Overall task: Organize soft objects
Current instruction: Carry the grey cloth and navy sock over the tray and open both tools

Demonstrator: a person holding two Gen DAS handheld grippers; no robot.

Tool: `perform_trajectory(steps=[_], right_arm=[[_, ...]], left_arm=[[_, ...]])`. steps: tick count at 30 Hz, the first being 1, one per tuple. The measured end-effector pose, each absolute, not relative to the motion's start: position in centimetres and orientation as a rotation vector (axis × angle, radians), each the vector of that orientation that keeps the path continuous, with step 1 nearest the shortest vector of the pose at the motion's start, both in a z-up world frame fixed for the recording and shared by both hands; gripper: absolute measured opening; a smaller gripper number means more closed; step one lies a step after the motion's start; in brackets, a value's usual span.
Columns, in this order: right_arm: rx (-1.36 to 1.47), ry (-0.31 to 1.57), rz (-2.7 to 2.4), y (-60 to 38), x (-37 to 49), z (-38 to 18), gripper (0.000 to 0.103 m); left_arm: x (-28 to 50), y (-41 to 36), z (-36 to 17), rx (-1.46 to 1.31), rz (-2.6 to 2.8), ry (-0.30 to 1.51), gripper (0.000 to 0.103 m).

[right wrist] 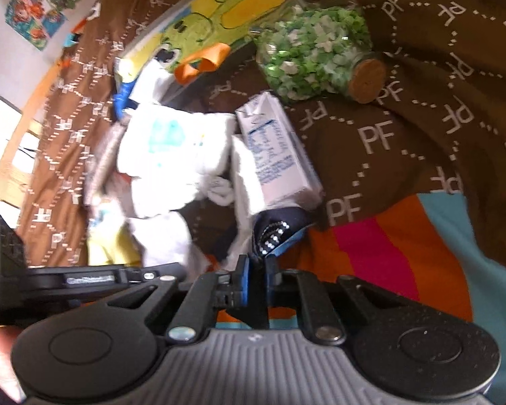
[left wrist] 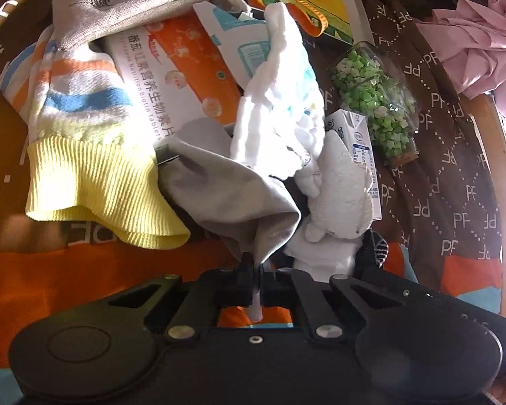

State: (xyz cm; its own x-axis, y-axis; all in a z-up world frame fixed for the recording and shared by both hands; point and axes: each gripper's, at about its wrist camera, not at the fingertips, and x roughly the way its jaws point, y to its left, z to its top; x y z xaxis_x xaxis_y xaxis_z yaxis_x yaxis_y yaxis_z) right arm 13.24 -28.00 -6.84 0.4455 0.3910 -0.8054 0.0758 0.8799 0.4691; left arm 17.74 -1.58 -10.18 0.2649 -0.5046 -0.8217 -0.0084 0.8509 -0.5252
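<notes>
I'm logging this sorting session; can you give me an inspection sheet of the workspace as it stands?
Surface: brown PF-print blanket with coloured stripes.
Job's things: grey cloth, yellow-cuffed striped sock, white cloth, dark dotted sock, piled together.
Clutter: jar of green paper stars lying on its side, small carton, orange tablet box.
Grippers: left gripper shut on grey cloth; right gripper shut on dark dotted sock.
Cables: nothing seen.
Surroundings: pink fabric; posters.

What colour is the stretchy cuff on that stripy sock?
Pale yellow; the sock cuff shows best in the left wrist view.
</notes>
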Motion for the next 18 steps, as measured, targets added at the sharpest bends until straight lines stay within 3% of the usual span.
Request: perform_trajectory(steps=[9, 18], right_arm=[[0.527, 1.026, 0.292, -27.8, 12.9, -5.8, 0.006], [0.511, 0.826, 0.351, -27.8, 11.8, -3.0, 0.005]], left_arm=[[17.4, -2.1, -8.8, -0.446, -0.401, 1.204, 0.000], [15.0, -4.3, -4.4, -0.174, -0.459, 0.956, 0.000]])
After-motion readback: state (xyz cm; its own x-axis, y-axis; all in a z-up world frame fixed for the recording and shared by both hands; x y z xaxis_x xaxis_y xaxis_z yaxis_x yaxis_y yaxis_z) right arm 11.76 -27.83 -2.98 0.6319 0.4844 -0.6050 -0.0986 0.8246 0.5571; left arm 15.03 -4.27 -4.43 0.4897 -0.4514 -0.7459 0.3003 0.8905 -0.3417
